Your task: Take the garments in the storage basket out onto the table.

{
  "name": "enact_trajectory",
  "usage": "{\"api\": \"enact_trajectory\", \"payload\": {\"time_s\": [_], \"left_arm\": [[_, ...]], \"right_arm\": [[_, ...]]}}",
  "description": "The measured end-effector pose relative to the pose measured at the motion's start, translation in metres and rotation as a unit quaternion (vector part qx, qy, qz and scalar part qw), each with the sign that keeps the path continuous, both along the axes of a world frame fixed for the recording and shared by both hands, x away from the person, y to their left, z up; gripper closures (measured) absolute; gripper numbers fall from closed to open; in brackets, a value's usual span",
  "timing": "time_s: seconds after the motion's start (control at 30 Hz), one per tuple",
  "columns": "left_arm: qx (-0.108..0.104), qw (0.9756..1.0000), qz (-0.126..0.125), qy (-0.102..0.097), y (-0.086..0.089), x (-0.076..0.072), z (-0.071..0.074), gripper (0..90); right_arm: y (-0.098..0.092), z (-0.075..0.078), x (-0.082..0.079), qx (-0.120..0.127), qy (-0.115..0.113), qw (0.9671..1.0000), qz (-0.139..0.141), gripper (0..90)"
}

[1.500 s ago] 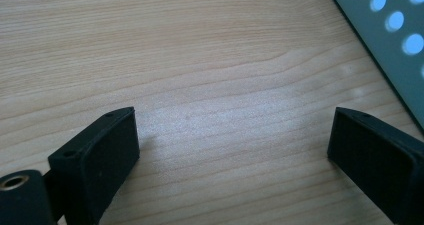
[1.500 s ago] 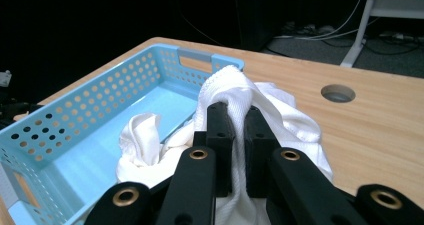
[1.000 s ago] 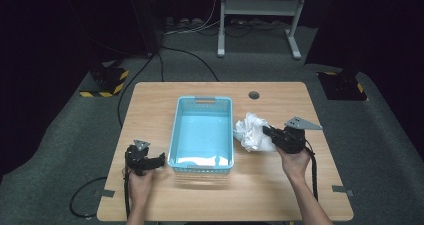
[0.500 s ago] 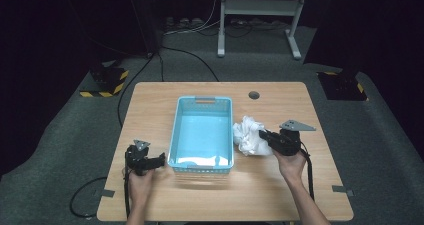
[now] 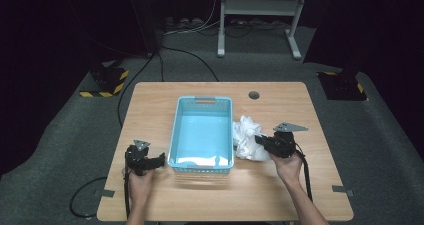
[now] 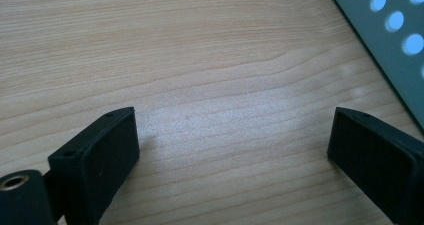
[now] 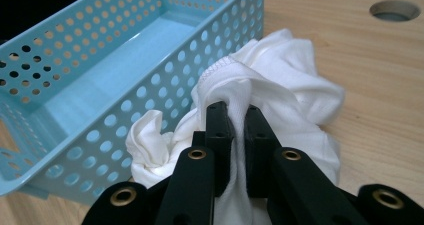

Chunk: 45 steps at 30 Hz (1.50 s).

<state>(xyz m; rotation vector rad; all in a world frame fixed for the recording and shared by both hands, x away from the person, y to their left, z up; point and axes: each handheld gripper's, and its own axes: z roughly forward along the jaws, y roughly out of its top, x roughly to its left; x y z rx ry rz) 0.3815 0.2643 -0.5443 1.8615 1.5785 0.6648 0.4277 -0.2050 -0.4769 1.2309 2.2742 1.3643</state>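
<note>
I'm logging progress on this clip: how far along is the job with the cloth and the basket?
Done: the right gripper has shut on a fold of the crumpled white cloth. In hand: the cloth lies on the wooden table against the light-blue perforated plastic basket. Left: probably lifting it in. The left gripper is open, idle.

A wooden table (image 5: 280,195) stands on grey carpet (image 5: 70,135), with a round hole (image 5: 254,95) near its far edge. Strips of grey tape (image 5: 343,189) lie at the near corners. On the floor, two black bases with yellow-black hazard stripes (image 5: 106,81) sit left and right of the table. Beyond it stands a white metal frame (image 5: 260,7), with cables (image 5: 192,27) trailing over the carpet toward it.
</note>
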Motion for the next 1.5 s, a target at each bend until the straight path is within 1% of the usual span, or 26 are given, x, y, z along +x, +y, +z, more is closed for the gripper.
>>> {"api": "enact_trajectory", "payload": {"time_s": [0.07, 0.3, 0.33, 0.4, 0.5, 0.6, 0.7, 0.73, 0.77, 0.8, 0.87, 0.9, 0.93, 0.97, 1.0, 1.1, 1.13, 1.3, 1.4, 1.5], "left_arm": [[0.0, 1.0, 0.0, 0.0, 0.0, 0.0, 0.0, 6.4], [0.0, 1.0, 0.0, 0.0, 0.0, 0.0, 0.0, 6.4], [0.0, 1.0, 0.0, 0.0, 0.0, 0.0, 0.0, 6.4], [0.0, 1.0, 0.0, 0.0, 0.0, 0.0, 0.0, 6.4], [0.0, 1.0, 0.0, 0.0, 0.0, 0.0, 0.0, 6.4], [0.0, 1.0, 0.0, 0.0, 0.0, 0.0, 0.0, 6.4], [0.0, 1.0, 0.0, 0.0, 0.0, 0.0, 0.0, 6.4], [0.0, 1.0, 0.0, 0.0, 0.0, 0.0, 0.0, 6.4], [0.0, 1.0, 0.0, 0.0, 0.0, 0.0, 0.0, 6.4], [0.0, 1.0, 0.0, 0.0, 0.0, 0.0, 0.0, 6.3], [0.0, 1.0, 0.0, 0.0, 0.0, 0.0, 0.0, 6.4], [0.0, 1.0, 0.0, 0.0, -0.0001, 0.0, 0.0, 6.4], [0.0, 1.0, 0.0, 0.0, -0.0001, 0.0, 0.0, 6.4], [0.0, 1.0, 0.0, 0.0, -0.0001, -0.0001, 0.0, 6.4], [0.0, 1.0, 0.0, 0.0, -0.0001, -0.0001, 0.0, 6.4], [0.0, 1.0, 0.0, 0.0, -0.0001, -0.0001, 0.0, 6.4], [0.0, 1.0, 0.0, 0.0, -0.0001, -0.0001, 0.0, 6.4], [0.0, 1.0, 0.0, 0.0, -0.0001, -0.0001, 0.0, 6.4], [0.0, 1.0, 0.0, 0.0, -0.0001, -0.0001, 0.0, 6.4], [0.0, 1.0, 0.0, 0.0, -0.0001, -0.0001, 0.0, 6.4]], "right_arm": [[-0.0027, -0.0043, 0.0008, 0.002, 0.009, 1.0, -0.003, 83.5], [-0.0021, -0.0055, 0.0016, -0.004, 0.013, 0.9999, 0.0, 80.5], [-0.0011, -0.006, 0.0013, -0.008, 0.011, 0.9999, 0.0, 76.7], [-0.0003, -0.0058, 0.0011, -0.013, 0.007, 0.9999, -0.002, 72.2], [0.0004, -0.006, 0.0013, -0.018, 0.01, 0.9998, -0.006, 61.5], [0.0008, -0.007, 0.0018, -0.022, 0.014, 0.9996, -0.008, 53.4], [0.001, -0.0071, 0.0022, -0.025, 0.014, 0.9996, -0.008, 46.5], [0.001, -0.0071, 0.0022, -0.025, 0.014, 0.9996, -0.008, 46.5], [0.002, -0.007, 0.0017, -0.034, 0.01, 0.9993, -0.011, 40.1], [0.002, -0.007, 0.0017, -0.034, 0.01, 0.9993, -0.011, 40.1], [0.0023, -0.0074, 0.0016, -0.04, 0.008, 0.9991, -0.012, 35.7], [0.0021, -0.0075, 0.0018, -0.04, 0.008, 0.9991, -0.013, 33.3], [0.0021, -0.0075, 0.0018, -0.04, 0.008, 0.9991, -0.013, 33.3], [0.0019, -0.0074, 0.002, -0.04, 0.008, 0.9991, -0.014, 30.4], [0.0019, -0.0074, 0.002, -0.04, 0.008, 0.9991, -0.014, 30.4], [0.0015, -0.0071, 0.0021, -0.042, 0.007, 0.9988, -0.024, 21.9], [0.0014, -0.0067, 0.0019, -0.044, 0.005, 0.9986, -0.027, 20.8], [-0.0006, -0.005, 0.0011, -0.044, -0.006, 0.9987, -0.026, 15.8], [-0.0005, -0.0047, 0.0006, -0.046, -0.01, 0.9985, -0.027, 14.6], [-0.001, -0.003, -0.0004, -0.043, -0.02, 0.9986, -0.025, 14.7]]}}
